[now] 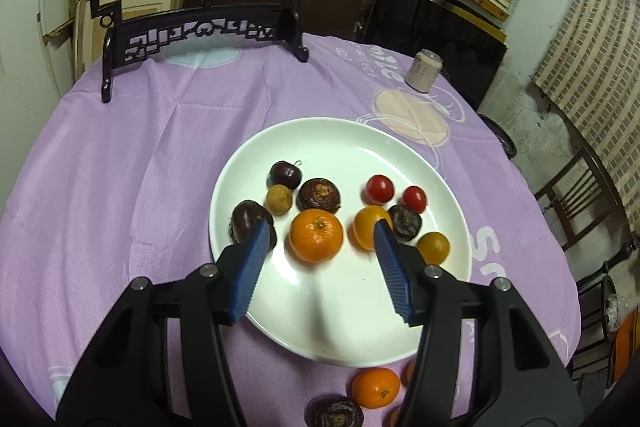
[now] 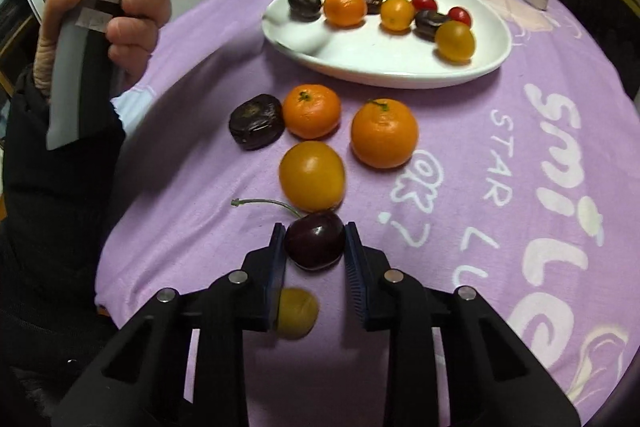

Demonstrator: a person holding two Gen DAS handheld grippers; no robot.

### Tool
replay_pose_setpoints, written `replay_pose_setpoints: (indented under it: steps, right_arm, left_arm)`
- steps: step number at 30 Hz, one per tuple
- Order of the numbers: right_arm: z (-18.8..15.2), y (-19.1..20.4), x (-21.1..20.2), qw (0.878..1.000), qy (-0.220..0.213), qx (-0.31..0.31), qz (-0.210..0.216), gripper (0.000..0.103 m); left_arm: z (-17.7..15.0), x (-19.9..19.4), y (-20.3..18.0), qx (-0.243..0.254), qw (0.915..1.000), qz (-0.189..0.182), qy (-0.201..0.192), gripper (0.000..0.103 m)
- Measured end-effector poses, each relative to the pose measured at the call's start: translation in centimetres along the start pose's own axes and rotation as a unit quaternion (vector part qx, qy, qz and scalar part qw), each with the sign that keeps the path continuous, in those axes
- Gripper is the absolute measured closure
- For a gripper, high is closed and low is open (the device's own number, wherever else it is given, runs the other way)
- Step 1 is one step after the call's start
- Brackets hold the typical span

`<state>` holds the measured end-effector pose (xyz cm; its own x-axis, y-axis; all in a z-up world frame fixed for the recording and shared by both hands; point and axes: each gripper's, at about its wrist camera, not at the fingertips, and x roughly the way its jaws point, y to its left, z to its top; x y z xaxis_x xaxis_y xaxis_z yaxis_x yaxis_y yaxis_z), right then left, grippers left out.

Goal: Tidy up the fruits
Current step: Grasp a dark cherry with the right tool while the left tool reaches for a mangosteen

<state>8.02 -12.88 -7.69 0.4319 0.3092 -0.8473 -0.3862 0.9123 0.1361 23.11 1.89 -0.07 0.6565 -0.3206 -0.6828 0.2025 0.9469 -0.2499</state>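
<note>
A white plate (image 1: pixel 340 331) on the purple cloth holds several fruits: a mandarin (image 1: pixel 316 235), yellow and red tomatoes, dark water chestnuts and a cherry. My left gripper (image 1: pixel 320 233) hovers open and empty above the plate's near half, its jaws wide either side of the mandarin. My right gripper (image 2: pixel 315 241) is shut on a dark cherry (image 2: pixel 315 240) with a long stem, just above the cloth. Loose on the cloth ahead of it lie a yellow tomato (image 2: pixel 312 175), two mandarins (image 2: pixel 384 133), and a water chestnut (image 2: pixel 256 121). The plate (image 2: pixel 384 67) lies beyond them.
A small yellowish fruit (image 2: pixel 298 313) lies under my right gripper. A black carved stand with a round deer picture (image 1: pixel 208 31) stands at the table's far side. A thread spool (image 1: pixel 423 71) sits far right. Chairs (image 1: pixel 580 203) stand beside the table.
</note>
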Motion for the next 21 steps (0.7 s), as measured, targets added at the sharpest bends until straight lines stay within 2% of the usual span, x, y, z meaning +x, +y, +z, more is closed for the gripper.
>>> replay_pose_setpoints:
  steps: [3, 5, 7, 13, 16, 21]
  right_arm:
    - [-0.1, -1.0, -1.5, 1.0, -0.021, 0.014, -0.013, 0.073]
    - [-0.6, -2.1, -3.1, 0.998, -0.039, 0.029, -0.029, 0.073]
    - [-1.2, -3.6, -4.5, 0.996, -0.054, 0.049, -0.042, 0.073]
    - [-3.2, -7.3, -7.2, 0.991, -0.075, 0.098, -0.05, 0.073]
    - [-3.3, -7.5, -7.4, 0.991, -0.082, 0.1, -0.026, 0.073]
    - [-3.2, -6.5, -7.2, 0.992, -0.084, 0.094, -0.004, 0.073]
  left_arm:
    - [-0.9, -1.0, -1.4, 0.04, 0.9991, -0.013, -0.008, 0.046]
    - [-2.4, -1.8, -2.0, 0.059, 0.998, -0.021, -0.009, 0.037]
    - [-4.6, -2.4, -2.0, 0.063, 0.9975, -0.033, -0.002, 0.035]
    - [-12.6, -5.2, -1.4, 0.081, 0.9962, 0.018, 0.026, 0.035]
    - [-14.5, -5.4, -1.8, 0.108, 0.9919, 0.051, 0.043, 0.035]
    - [-14.9, -3.6, -1.9, 0.108, 0.9904, 0.055, 0.065, 0.035]
